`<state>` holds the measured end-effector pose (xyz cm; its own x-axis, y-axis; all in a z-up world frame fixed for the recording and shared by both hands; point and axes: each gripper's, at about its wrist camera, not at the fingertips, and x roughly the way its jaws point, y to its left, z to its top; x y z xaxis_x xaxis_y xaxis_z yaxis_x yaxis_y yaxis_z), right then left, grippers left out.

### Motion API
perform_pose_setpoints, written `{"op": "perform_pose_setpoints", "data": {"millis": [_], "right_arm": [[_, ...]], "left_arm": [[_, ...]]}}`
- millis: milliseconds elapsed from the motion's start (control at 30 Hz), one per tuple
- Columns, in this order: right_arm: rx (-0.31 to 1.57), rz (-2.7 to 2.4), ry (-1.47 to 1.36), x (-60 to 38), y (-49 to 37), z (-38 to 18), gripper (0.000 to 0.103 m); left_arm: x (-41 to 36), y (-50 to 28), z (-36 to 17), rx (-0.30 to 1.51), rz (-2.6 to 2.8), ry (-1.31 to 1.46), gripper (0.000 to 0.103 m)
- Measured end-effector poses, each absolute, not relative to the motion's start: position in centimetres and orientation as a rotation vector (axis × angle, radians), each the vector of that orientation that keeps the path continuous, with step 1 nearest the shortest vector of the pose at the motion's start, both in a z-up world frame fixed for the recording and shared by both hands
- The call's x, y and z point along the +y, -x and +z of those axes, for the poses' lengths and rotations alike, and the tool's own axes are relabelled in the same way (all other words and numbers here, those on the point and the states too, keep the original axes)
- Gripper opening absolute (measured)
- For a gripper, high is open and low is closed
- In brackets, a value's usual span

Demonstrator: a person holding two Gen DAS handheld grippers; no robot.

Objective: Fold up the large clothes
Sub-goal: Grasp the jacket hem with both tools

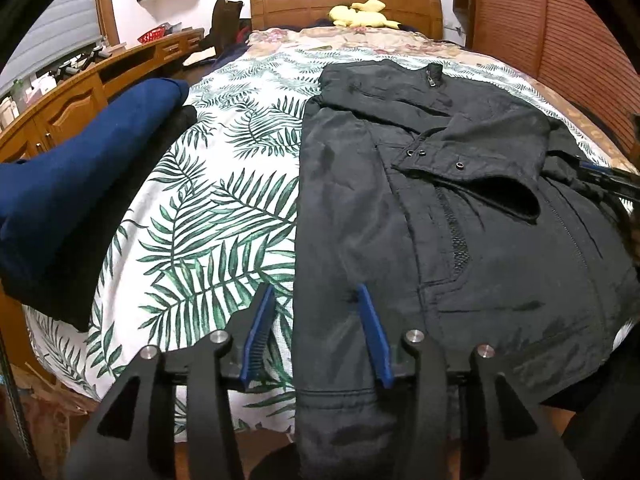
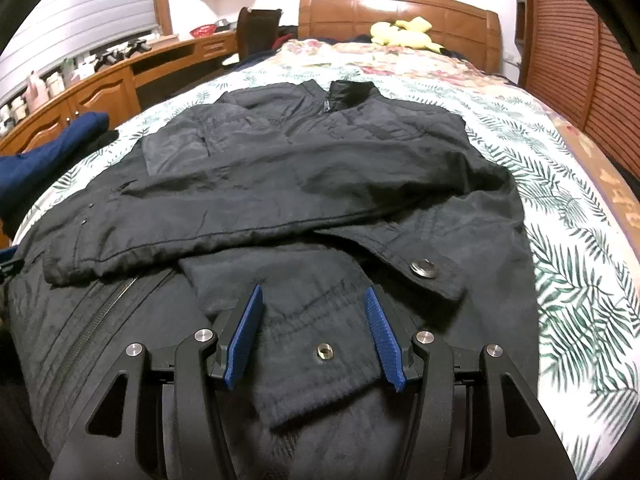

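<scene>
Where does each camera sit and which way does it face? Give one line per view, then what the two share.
Left wrist view: sits on the left gripper at the foot of the bed, facing the headboard along the jacket's left edge; its own open blue fingers show, and the right gripper at the far right edge.
Right wrist view: sits on the right gripper, low over the jacket's cuff, facing the headboard; only its own open fingers show.
Shared: jacket, bed, headboard, yellow plush toy, blue garment.
</scene>
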<state>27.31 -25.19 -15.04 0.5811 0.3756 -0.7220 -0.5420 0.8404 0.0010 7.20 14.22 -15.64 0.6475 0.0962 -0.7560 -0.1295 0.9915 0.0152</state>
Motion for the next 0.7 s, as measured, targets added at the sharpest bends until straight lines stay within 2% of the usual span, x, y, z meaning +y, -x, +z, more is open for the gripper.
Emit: {"op": "perform_pose_setpoints", "data": {"millis": [133, 333, 700], "right_arm": [[0.801, 0.497, 0.230, -27.3, -25.6, -14.2, 0.055], [0.829, 0.425, 0.250, -32.1, -21.8, -13.6, 0.062], [0.919, 0.362, 0.244, -37.1, -18.8, -14.7, 0.063]], "left_arm": [[14.3, -7.1, -15.7, 0.849, 0.125, 0.049, 0.045], [14.6, -6.8, -15.8, 0.831, 0.115, 0.068, 0.045], [14.8, -6.1, -15.9, 0.820, 0.097, 0.084, 0.046]]}}
